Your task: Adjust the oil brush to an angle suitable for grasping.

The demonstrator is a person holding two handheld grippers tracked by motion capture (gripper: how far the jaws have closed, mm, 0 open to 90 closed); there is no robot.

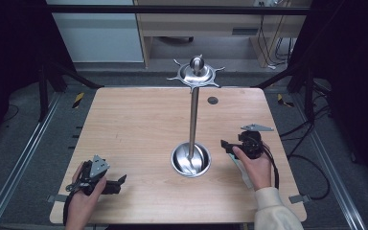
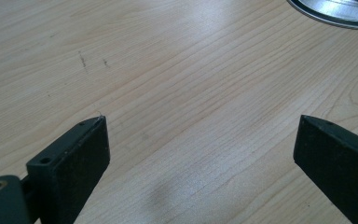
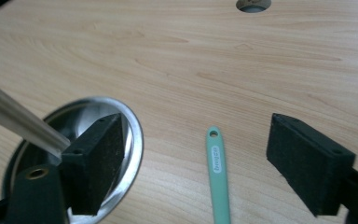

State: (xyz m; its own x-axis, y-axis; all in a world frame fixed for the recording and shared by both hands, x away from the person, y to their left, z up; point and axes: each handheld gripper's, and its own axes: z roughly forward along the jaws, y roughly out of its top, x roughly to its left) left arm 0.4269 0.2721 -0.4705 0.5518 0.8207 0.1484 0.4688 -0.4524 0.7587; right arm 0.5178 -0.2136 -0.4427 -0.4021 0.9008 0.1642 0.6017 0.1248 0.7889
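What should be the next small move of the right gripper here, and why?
Probably lower the right gripper onto the green handle and close. Its jaws stand open with the handle lying flat on the table between them, untouched, beside the metal stand's base. The left gripper is open over bare wood.

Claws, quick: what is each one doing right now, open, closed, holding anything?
Left claw: open, nothing between the jaws, over bare table.
Right claw: open, holding nothing; green handle lies on the table between its jaws.
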